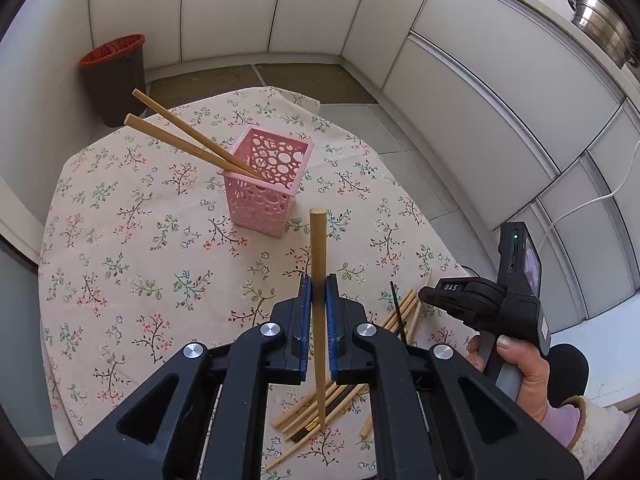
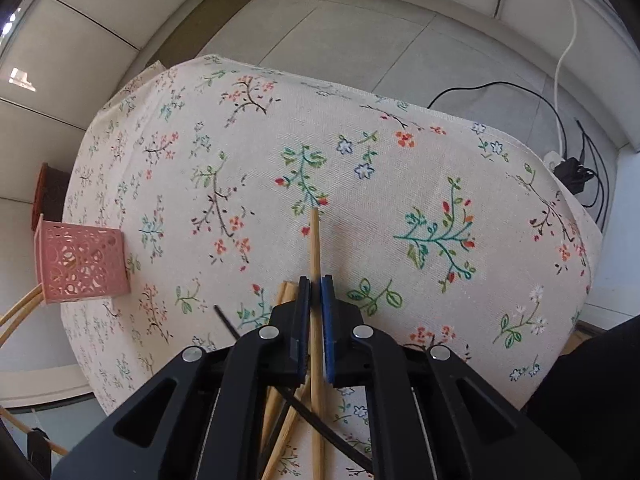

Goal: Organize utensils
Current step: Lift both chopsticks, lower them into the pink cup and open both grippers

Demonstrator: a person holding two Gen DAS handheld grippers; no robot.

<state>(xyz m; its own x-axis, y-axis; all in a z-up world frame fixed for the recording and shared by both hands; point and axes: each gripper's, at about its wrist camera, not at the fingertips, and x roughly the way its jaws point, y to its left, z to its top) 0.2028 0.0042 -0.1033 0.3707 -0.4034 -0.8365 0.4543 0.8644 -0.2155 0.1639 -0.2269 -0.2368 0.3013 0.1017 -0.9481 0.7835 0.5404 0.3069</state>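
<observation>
My left gripper (image 1: 319, 285) is shut on a wooden chopstick (image 1: 319, 248) and holds it above the floral tablecloth (image 1: 132, 248). A pink perforated holder (image 1: 266, 182) stands beyond it with two wooden chopsticks (image 1: 176, 132) leaning out to the left. My right gripper (image 2: 315, 282) is shut on another wooden chopstick (image 2: 315, 240) above a pile of wooden and black chopsticks (image 2: 280, 420). The pile also shows in the left wrist view (image 1: 320, 408), with the right gripper's body (image 1: 480, 300) to its right. The holder shows at the left in the right wrist view (image 2: 82, 266).
A dark waste bin (image 1: 114, 78) stands on the floor beyond the table's far left edge. White cabinets (image 1: 480, 92) run along the right. Steel pots (image 1: 600, 24) sit on the counter. Cables and a power strip (image 2: 568, 168) lie on the floor past the table's right edge.
</observation>
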